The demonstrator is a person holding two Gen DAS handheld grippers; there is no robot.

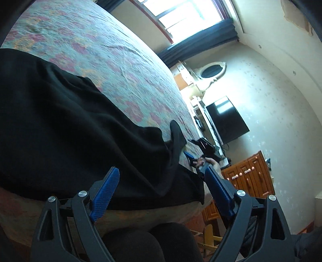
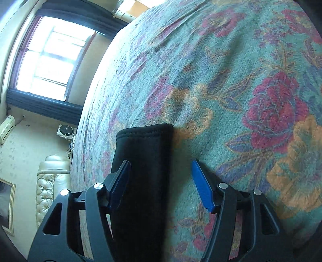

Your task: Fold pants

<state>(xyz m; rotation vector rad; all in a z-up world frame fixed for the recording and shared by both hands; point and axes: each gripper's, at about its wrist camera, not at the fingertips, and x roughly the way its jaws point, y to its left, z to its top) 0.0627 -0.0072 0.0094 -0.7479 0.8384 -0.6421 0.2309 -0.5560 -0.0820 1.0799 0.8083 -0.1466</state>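
Note:
Black pants (image 1: 80, 131) lie spread on a bed with a floral teal cover (image 1: 104, 50). My left gripper (image 1: 161, 177) is open, its blue pads on either side of the pants' near edge at the bed's rim, not closed on it. In the right wrist view a black pant leg (image 2: 142, 161) with a stitched hem lies on the floral cover (image 2: 241, 80). My right gripper (image 2: 161, 167) is open and straddles the leg near its hem. The right gripper also shows in the left wrist view (image 1: 193, 157), far along the bed, beside the raised leg end.
A window with dark curtains (image 1: 191, 18) is beyond the bed. A wall TV (image 1: 225, 119) and a wooden cabinet (image 1: 249, 173) stand to the right. A yellow chair (image 1: 209, 237) is below the bed edge. A tufted headboard (image 2: 50, 187) is at left.

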